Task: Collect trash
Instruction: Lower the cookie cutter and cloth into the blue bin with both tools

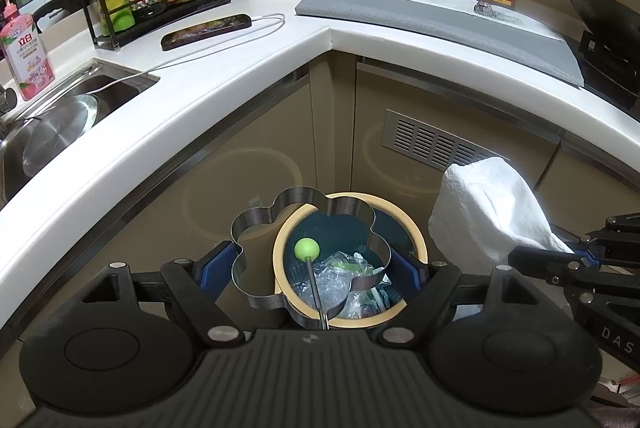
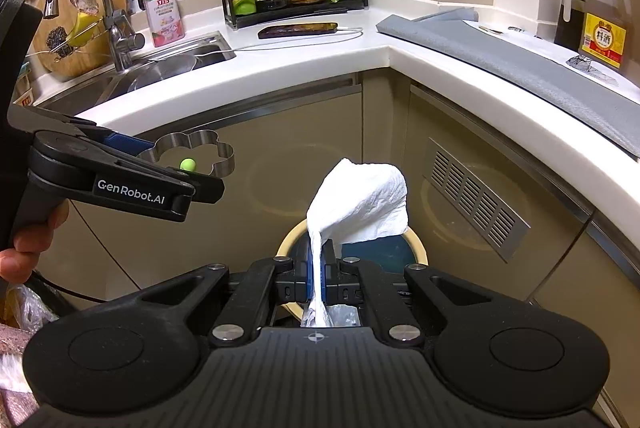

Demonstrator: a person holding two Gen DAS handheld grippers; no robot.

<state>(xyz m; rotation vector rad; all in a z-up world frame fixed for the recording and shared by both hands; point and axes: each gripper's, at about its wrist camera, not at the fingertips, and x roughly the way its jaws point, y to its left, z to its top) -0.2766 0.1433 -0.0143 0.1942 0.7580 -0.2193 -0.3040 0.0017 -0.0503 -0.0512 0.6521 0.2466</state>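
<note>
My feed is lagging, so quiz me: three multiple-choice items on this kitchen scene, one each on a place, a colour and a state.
1. Where does the phone lie?
A in the sink
B on the white counter
C in the bin

2. The ball on the egg mould's handle is
A red
B blue
C green

3. The right tool is
A shut on a paper towel
B open, empty
C shut on a bottle

Key: B, the phone lies on the counter; C, the egg mould has a green ball; A, the right tool pinches the paper towel.
</note>
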